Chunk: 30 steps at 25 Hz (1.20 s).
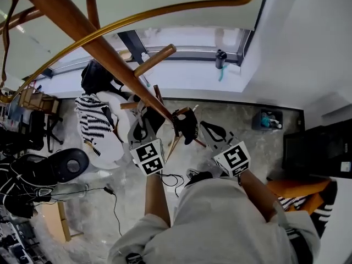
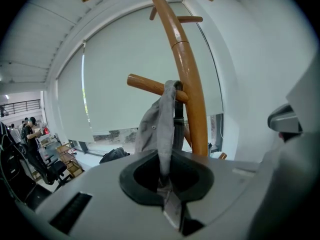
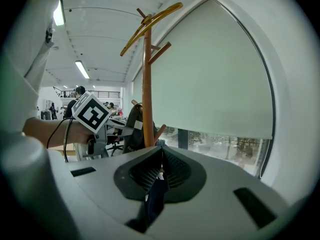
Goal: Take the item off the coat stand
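On my far left in the head view a black office chair [image 1: 61,166] stands on the pale floor [image 1: 118,213]. Just past it there is a heap of black-and-white striped fabric [image 1: 93,120], and a black bag [image 1: 95,76] sits behind that, by the window sill [image 1: 181,73].

The wooden coat stand [image 1: 93,45] cuts across the frame from the top left towards the middle. A curved brass rail [image 1: 165,15] sweeps over it and short pegs stick out along its length.

My left gripper [image 2: 165,185] is up against the stand. In its own view the jaws are clamped on the lower end of a grey garment [image 2: 159,124]. The cloth runs straight up from the pads to a peg [image 2: 150,85], where its top is draped over the wood right beside the pole. So the garment is on the stand, hanging from that peg, with its bottom pinched in my left jaws.

My right gripper [image 3: 160,172] is held just to the right of the stand and apart from it. Its jaws are pressed together and I see nothing between them. Its own view looks past them at the upright stand, with the left gripper off to the left.

Further right, a dark bottle [image 1: 220,58] stands on the sill. Below it, a dark bin [image 1: 269,119] sits on the floor against the wall.
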Tool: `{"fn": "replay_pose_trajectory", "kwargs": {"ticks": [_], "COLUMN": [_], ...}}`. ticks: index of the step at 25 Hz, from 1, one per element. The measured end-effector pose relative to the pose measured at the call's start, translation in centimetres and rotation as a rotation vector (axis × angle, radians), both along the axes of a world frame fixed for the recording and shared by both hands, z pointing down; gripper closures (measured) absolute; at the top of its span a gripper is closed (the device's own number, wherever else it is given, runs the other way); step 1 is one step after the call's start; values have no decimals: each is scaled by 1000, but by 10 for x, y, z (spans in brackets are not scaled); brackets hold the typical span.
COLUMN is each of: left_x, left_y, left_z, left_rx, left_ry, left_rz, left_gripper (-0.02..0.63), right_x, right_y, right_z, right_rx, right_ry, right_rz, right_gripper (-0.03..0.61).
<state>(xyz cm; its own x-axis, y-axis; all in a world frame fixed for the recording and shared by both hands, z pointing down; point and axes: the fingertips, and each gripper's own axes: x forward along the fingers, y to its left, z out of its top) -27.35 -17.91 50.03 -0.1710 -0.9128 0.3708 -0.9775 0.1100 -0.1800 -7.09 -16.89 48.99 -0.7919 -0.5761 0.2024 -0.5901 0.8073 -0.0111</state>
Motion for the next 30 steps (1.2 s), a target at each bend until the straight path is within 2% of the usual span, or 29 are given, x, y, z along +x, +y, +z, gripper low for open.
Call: {"fn": "replay_pose_trajectory", "kwargs": {"ticks": [15,30], "left_x": [-34,-49], "left_y": [10,13], "left_z": [-19,-42], "left_rx": [11,43], "left_ry": [-25,-41], "left_rz": [-55,-33], "left_gripper": [584,586], "right_x": [-43,-65], "right_y": [-6,0], "right_z": [-12,-10], "right_rx": [11,18], "right_ry": [-24,-32], "right_rz": [-81,-94], "right_gripper": [574,574]}}
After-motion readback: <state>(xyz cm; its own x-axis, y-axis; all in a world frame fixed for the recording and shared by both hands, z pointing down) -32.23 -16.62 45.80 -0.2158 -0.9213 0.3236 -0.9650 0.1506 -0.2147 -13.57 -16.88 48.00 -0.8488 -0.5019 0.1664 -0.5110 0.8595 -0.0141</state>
